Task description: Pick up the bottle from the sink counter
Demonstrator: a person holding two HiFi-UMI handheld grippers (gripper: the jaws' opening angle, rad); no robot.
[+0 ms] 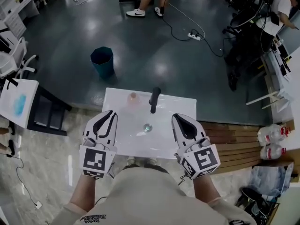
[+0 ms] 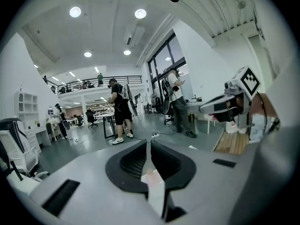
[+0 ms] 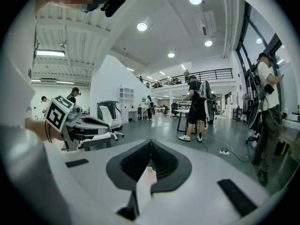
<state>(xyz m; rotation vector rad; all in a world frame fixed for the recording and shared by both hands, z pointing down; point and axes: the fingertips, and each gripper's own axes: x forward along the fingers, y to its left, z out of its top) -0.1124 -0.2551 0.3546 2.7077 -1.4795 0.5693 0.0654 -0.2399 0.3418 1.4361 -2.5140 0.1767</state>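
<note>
The bottle [image 1: 133, 98] stood upright on the white sink counter [image 1: 173, 107], near its far edge toward the far left corner and just left of the dark faucet [image 1: 154, 100]. Its long axis ran vertical, with the brownish cap pointing up. The drain [image 1: 147, 127] lay mid-basin, closer to the person. The left gripper [image 1: 111, 112] hovered over the near left edge and the right gripper [image 1: 177, 116] over the near right edge. Each had its jaws pressed together, empty and well apart from the bottle.
</note>
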